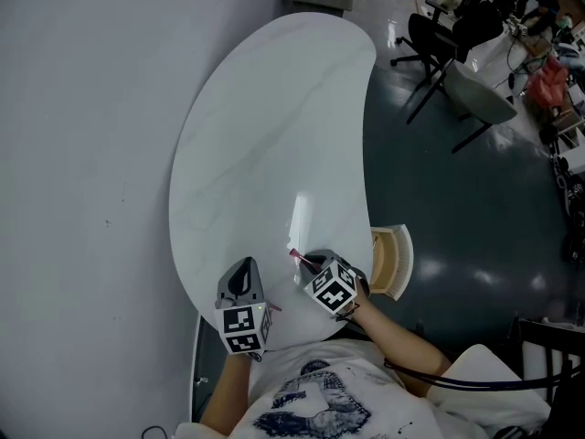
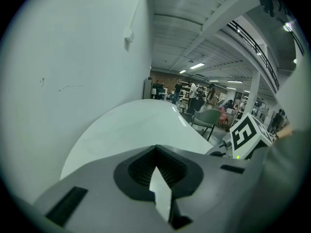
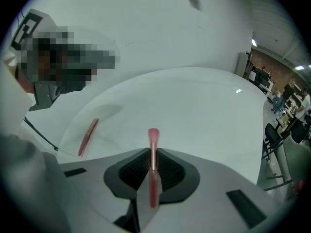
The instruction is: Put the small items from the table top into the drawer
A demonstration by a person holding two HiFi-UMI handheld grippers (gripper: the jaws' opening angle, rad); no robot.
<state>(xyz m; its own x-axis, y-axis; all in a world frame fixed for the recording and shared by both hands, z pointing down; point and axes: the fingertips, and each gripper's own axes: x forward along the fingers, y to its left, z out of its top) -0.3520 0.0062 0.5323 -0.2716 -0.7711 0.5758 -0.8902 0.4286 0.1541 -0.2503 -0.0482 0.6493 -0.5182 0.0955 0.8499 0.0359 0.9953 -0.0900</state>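
Brush [image 3: 153,144], slim, pink and straight, tipped with a soft rounded tuft, clamped along its handle between the dark ribbed pads of the right gripper [image 3: 152,152]. Pointed tuft-first over the near end of the desk [image 1: 274,126]; could not be told whether touching the surface.

Left gripper [image 2: 155,154], matte grey, held just to the left with jaws pressed together and nothing between them.

Desk kidney-shaped, white and glossy, crossed by faint grey veins like marble, set against a plain pale wall.

Flat on the desk, to the left of the brush and apart from it, a second slim pink stick [image 3: 88,137].

Drawer [image 1: 393,262] of pale wood with a curved front, pulled open at the right edge of the desk, just beside the right gripper.

Printed on the cube [image 1: 331,288] of each gripper, bold black-and-white square marker patterns.

Beyond the desk, a dark floor [image 1: 439,208] with a wet-looking shine, a black office chair [image 1: 430,39] on a star base and a grey shell chair [image 1: 480,94].
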